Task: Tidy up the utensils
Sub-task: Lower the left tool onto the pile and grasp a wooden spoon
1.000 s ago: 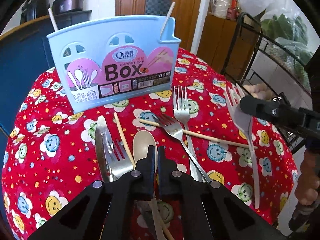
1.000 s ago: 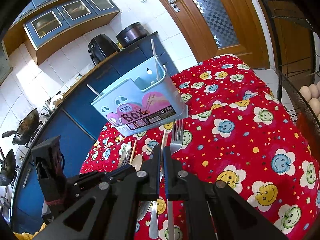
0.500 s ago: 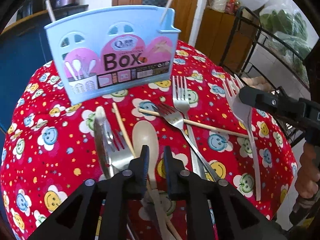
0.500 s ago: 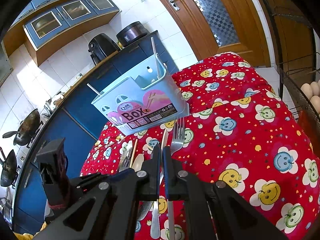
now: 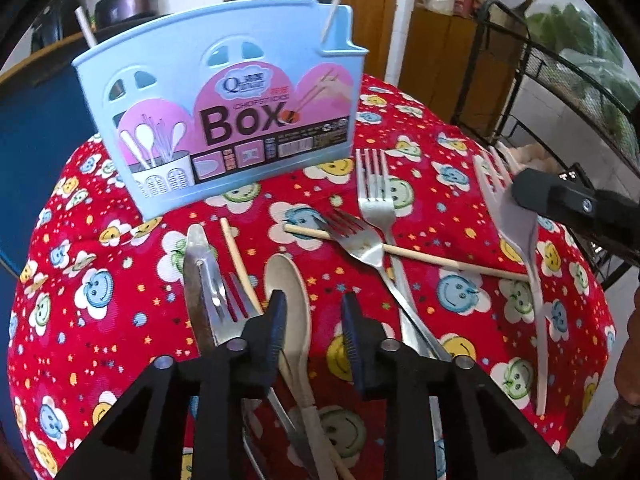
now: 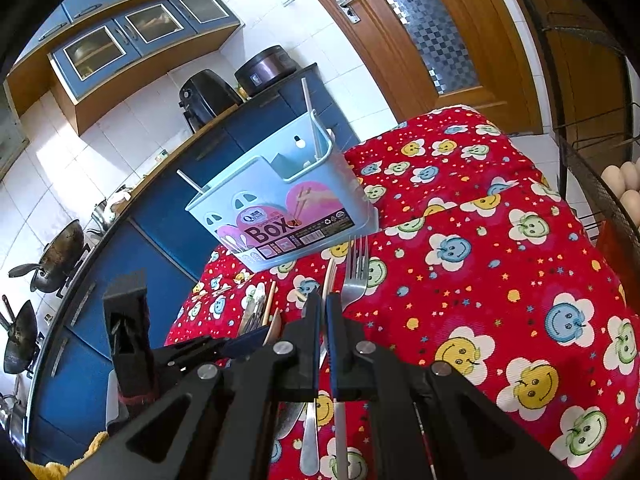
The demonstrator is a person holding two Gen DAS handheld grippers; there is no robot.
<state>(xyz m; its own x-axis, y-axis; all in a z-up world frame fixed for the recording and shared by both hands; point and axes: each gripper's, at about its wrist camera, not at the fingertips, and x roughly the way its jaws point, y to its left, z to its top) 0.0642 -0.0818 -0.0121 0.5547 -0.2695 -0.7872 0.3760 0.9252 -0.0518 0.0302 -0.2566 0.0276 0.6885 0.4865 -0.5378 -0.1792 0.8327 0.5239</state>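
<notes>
A light blue chopsticks box point(image 5: 224, 120) stands at the back of the red smiley tablecloth point(image 5: 100, 304), with two chopsticks standing in it. In front lie metal forks point(image 5: 376, 196), a knife point(image 5: 200, 280), loose chopsticks point(image 5: 420, 258) and a beige spoon point(image 5: 290, 292). My left gripper point(image 5: 314, 320) is open, its fingers on either side of the spoon's bowl. My right gripper point(image 6: 323, 312) is shut on a white plastic fork point(image 5: 516, 232) and holds it tilted above the table's right side. The box also shows in the right wrist view point(image 6: 280, 204).
A black wire rack point(image 5: 560, 92) stands right of the table, with eggs point(image 6: 624, 180) in it. Blue cabinets point(image 6: 168, 216) with pans and appliances run behind and to the left. A wooden door point(image 6: 432, 32) is at the back.
My left gripper has opened from shut and moved down and forward, so its fingers now flank the spoon. The right gripper still holds the white fork, almost unmoved.
</notes>
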